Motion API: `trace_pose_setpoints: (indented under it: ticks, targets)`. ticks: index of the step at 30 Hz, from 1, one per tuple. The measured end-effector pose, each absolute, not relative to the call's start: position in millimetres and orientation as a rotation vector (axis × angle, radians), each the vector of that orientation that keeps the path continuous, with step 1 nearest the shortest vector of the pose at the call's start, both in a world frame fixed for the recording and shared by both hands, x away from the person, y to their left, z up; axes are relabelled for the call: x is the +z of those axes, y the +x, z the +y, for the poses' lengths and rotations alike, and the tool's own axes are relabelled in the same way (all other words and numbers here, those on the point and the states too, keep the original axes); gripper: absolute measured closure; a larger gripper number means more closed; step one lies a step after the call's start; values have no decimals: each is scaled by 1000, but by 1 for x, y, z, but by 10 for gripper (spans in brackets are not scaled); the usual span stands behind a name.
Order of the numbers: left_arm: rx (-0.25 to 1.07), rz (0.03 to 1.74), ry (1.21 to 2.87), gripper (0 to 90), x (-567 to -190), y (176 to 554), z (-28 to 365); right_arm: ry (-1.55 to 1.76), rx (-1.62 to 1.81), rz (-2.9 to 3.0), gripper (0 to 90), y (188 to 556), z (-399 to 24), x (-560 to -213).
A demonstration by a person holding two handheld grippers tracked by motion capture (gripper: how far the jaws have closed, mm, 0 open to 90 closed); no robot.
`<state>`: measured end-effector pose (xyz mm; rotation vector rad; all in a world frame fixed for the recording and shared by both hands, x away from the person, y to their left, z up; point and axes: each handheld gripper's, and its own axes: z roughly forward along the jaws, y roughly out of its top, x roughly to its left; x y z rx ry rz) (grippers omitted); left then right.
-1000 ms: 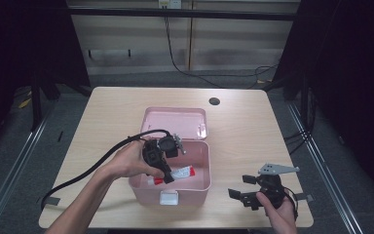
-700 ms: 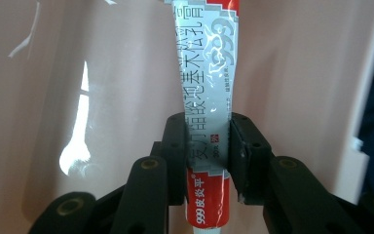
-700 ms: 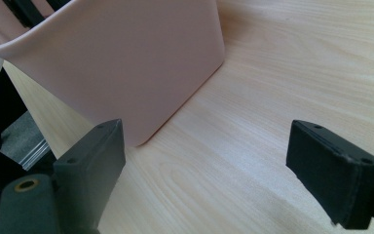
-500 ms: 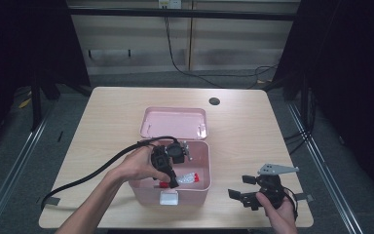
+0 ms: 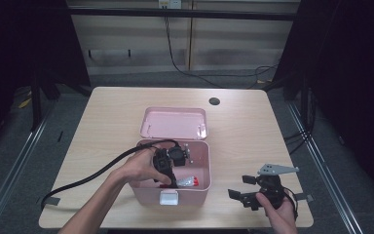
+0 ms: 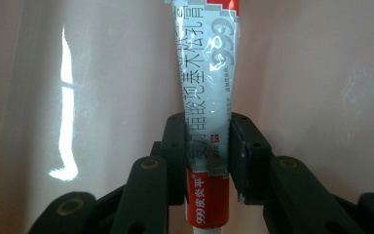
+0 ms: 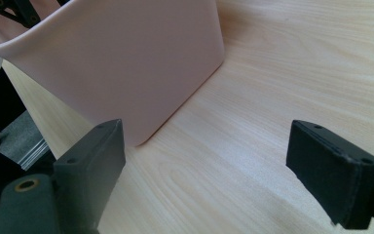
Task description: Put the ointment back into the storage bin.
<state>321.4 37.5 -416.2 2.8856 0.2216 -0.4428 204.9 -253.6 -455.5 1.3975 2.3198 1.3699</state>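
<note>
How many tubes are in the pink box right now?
1: the red-and-white tube is inside the pink box, clamped by the left tool. The hand and tool cover part of the box floor, so others may be hidden.

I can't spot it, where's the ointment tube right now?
The ointment tube is clamped in the left gripper, inside the open pink box near the table's front edge in the high view.

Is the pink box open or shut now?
Open. The pink box has its lid swung back flat on the table, and the left gripper reaches inside.
</note>
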Motion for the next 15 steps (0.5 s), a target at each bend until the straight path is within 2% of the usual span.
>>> trace_pose_setpoints:
  ticks: [15]
  targets:
    - [-514,208,2922,706,-437,321,28,1392,1371,2322,139,205,-253,-456]
